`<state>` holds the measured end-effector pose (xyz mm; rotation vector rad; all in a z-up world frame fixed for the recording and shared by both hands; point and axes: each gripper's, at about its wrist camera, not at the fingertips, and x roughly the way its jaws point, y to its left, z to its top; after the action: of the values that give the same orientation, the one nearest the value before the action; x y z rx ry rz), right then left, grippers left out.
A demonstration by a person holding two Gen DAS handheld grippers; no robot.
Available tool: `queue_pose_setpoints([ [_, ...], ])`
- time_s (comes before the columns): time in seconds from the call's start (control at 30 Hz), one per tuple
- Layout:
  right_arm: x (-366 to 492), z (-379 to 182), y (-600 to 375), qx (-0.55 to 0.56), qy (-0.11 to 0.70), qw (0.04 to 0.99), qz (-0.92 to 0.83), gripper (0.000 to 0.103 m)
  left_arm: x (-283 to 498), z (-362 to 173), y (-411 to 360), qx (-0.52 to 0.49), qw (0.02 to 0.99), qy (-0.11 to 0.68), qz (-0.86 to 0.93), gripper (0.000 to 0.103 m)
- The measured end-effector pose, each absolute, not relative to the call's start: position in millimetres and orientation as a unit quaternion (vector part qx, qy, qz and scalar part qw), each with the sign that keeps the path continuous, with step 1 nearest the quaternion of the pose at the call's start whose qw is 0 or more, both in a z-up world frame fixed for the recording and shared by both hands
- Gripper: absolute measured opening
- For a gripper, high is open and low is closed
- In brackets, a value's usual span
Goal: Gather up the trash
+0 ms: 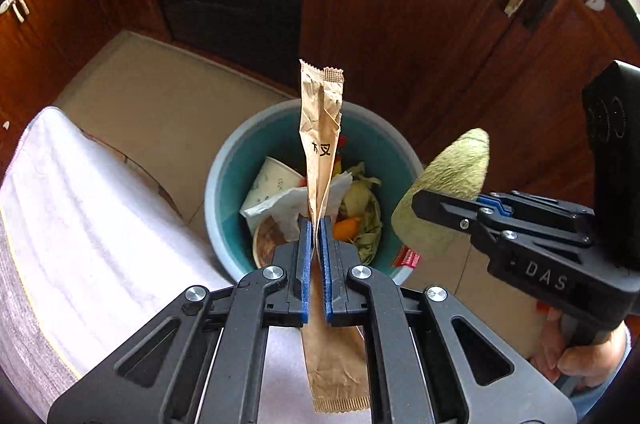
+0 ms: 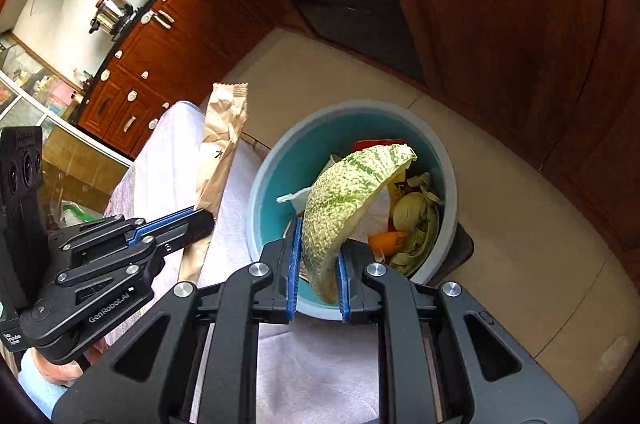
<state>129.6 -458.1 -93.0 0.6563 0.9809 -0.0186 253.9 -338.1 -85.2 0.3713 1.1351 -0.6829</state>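
Dark reddish wooden kitchen cabinets (image 1: 420, 3) and a beige tiled floor (image 1: 160, 91) surround a round blue-grey plastic trash bin with a teal inside (image 1: 236, 159), which stands on the floor just beside a table draped in a pale white cloth (image 1: 80, 224). Inside the bin lie a white paper cup (image 1: 272, 183), crumpled white paper, an orange scrap and pale green vegetable trimmings. The left gripper (image 1: 316, 224), black with blue pads, is pressed together on a long crumpled brown paper sleeve with printed characters (image 1: 322, 127), pinching it near its middle so the upper end stands above the bin's opening. The right gripper (image 2: 318, 256), held by a hand, pinches a curved green-and-yellow netted melon rind (image 2: 348, 191) by its lower end, with the rind arching over the bin. The step in hand appears to be dropping both pieces. To do it well, each piece should be centred over the opening before the jaws spread, since the sleeve is light and may drift or catch on a pad, and the rind reaches toward the rim. The bin's bottom is hidden under rubbish, a red-and-white packet beside the bin is partly covered, and the sleeve's lower end is cut off by the gripper frame.
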Motion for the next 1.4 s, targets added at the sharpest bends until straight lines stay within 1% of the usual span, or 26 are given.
queue_pose_setpoints([
  [0.07,133,-98,-459,0.310,0.467,0.828,-0.011,0.015,258,-92,-343,0.171,0.771,0.527,-0.314,0.008],
  [0.13,137,-100,-461,0.312,0.468,0.826,-0.011,0.015,263,-98,-347,0.169,0.770,0.532,-0.309,0.008],
  [0.2,142,-100,-460,0.310,0.467,0.828,-0.011,0.017,267,-102,-347,0.165,0.768,0.539,-0.304,0.023],
  [0.23,144,-99,-459,0.309,0.466,0.829,-0.010,0.017,267,-102,-346,0.166,0.771,0.538,-0.298,0.043],
  [0.27,145,-98,-458,0.308,0.465,0.830,-0.010,0.017,267,-101,-344,0.172,0.779,0.529,-0.289,0.055],
  [0.3,147,-98,-457,0.307,0.464,0.831,-0.009,0.018,263,-100,-347,0.177,0.787,0.520,-0.281,0.056],
  [0.33,148,-97,-456,0.306,0.464,0.831,-0.009,0.021,264,-101,-344,0.181,0.791,0.516,-0.275,0.057],
  [0.37,148,-96,-456,0.305,0.464,0.832,-0.010,0.023,265,-101,-343,0.181,0.789,0.519,-0.274,0.063],
  [0.4,149,-95,-456,0.306,0.462,0.832,-0.010,0.033,266,-101,-343,0.179,0.787,0.524,-0.273,0.067],
  [0.43,148,-94,-456,0.306,0.461,0.833,-0.013,0.054,266,-100,-343,0.177,0.787,0.525,-0.271,0.071],
  [0.5,144,-91,-453,0.303,0.457,0.836,-0.022,0.075,265,-98,-340,0.176,0.792,0.521,-0.265,0.076],
  [0.57,144,-89,-452,0.303,0.458,0.836,-0.024,0.078,262,-97,-336,0.174,0.793,0.520,-0.264,0.083],
  [0.63,143,-89,-452,0.302,0.461,0.834,-0.027,0.086,258,-95,-334,0.173,0.796,0.517,-0.262,0.088],
  [0.77,138,-87,-452,0.298,0.469,0.831,-0.031,0.087,248,-85,-329,0.178,0.800,0.509,-0.264,0.093],
  [0.9,131,-81,-451,0.294,0.469,0.832,-0.036,0.094,238,-74,-320,0.177,0.803,0.501,-0.268,0.095],
  [1.0,124,-77,-449,0.293,0.470,0.832,-0.039,0.094,230,-65,-310,0.175,0.807,0.494,-0.270,0.096],
  [1.03,121,-75,-448,0.294,0.471,0.831,-0.038,0.096,226,-63,-305,0.175,0.809,0.492,-0.269,0.097],
  [1.2,112,-65,-441,0.283,0.480,0.829,-0.040,0.096,205,-48,-281,0.163,0.818,0.486,-0.261,0.099],
  [1.4,96,-45,-421,0.231,0.492,0.837,-0.060,0.096,180,-39,-244,0.143,0.814,0.499,-0.260,0.099],
])
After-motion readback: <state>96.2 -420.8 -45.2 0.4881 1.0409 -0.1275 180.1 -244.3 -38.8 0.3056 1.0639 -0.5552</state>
